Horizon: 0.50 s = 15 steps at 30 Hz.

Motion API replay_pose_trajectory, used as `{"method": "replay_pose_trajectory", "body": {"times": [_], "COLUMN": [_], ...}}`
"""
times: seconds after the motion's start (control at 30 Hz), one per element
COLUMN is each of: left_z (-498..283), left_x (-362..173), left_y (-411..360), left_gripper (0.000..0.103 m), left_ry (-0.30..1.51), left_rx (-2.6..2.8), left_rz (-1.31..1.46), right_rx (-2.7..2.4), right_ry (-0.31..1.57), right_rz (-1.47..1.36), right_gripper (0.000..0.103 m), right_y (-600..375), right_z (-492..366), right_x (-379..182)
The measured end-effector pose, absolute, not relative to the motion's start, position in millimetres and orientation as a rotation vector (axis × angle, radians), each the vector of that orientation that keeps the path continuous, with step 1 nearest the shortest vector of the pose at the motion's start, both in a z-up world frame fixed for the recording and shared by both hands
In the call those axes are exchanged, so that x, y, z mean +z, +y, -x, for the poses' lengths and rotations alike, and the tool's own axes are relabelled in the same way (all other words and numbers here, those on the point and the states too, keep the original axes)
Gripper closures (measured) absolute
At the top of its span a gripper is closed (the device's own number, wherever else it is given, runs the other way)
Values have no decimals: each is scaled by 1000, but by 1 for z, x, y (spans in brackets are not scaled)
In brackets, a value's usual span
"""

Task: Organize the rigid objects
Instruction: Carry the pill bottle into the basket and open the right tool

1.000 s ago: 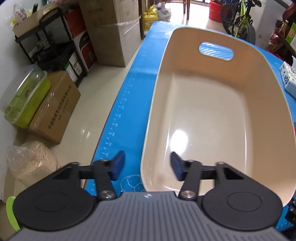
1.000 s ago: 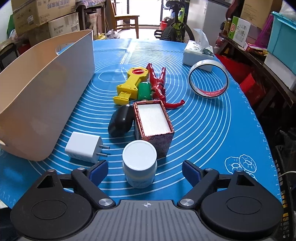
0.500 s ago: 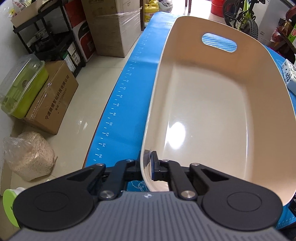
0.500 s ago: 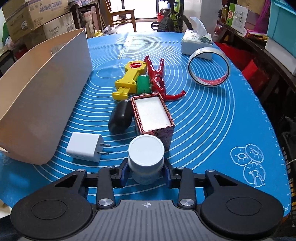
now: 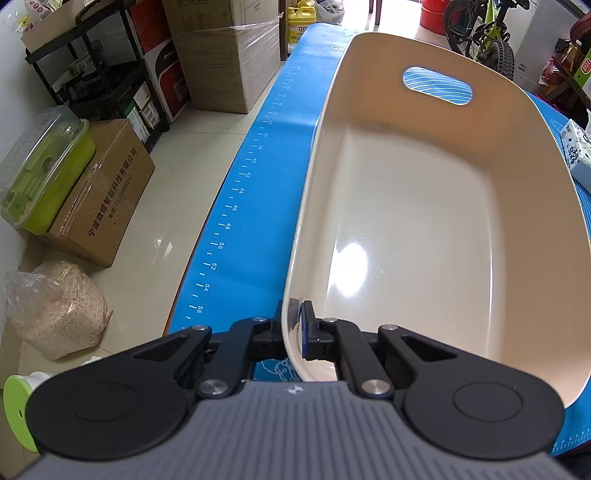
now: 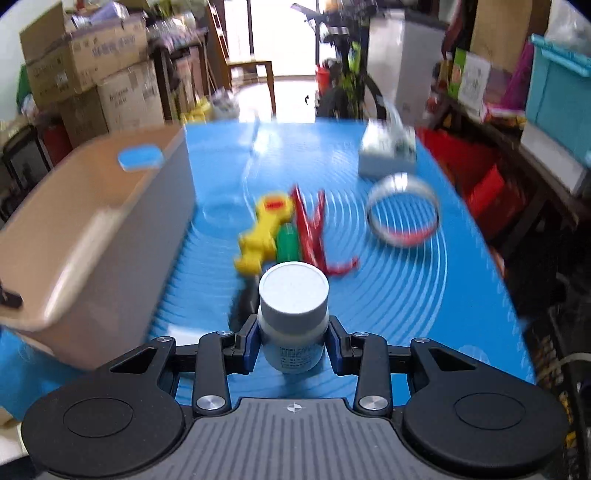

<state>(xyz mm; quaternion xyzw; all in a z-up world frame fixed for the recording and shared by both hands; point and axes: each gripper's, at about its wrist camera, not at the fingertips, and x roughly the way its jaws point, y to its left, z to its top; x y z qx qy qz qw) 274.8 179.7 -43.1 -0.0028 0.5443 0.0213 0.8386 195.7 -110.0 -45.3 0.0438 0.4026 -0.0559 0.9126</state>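
The floor [image 5: 173, 192] is pale glossy tile and it reflects the light. A black metal shelf [image 5: 92, 62] stands by the white wall, with large cardboard boxes [image 5: 229, 48] beside it. On the floor lie one more brown carton [image 5: 107, 199], a green container with a clear lid [image 5: 40, 170] and a plastic bag of grain [image 5: 55, 306]. Strong daylight comes through a doorway [image 6: 280, 40] at the far end, where a wooden chair [image 6: 247, 74] and a bicycle [image 5: 484, 33] stand. More boxes [image 6: 81, 59] are stacked on one side, and a turquoise bin [image 6: 557, 99] sits on a crowded dark shelf opposite.
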Motion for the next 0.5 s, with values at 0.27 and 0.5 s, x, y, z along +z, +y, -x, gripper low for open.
{"method": "replay_pose_trajectory", "body": {"times": [0.27,0.5], "left_z": [-276,-275], "left_x": [-44,-45], "left_y": [179,180], "left_gripper": [96,96], "left_ry": [1151,1150], "left_rx": [44,43], "left_rz": [14,14], "right_rx": [-17,92], "right_ry": [700,658], "right_rz": [-66,-32], "right_gripper": [59,59], "right_y": [-83,-30], "right_z": [-238,-276], "right_x": [13,33]}}
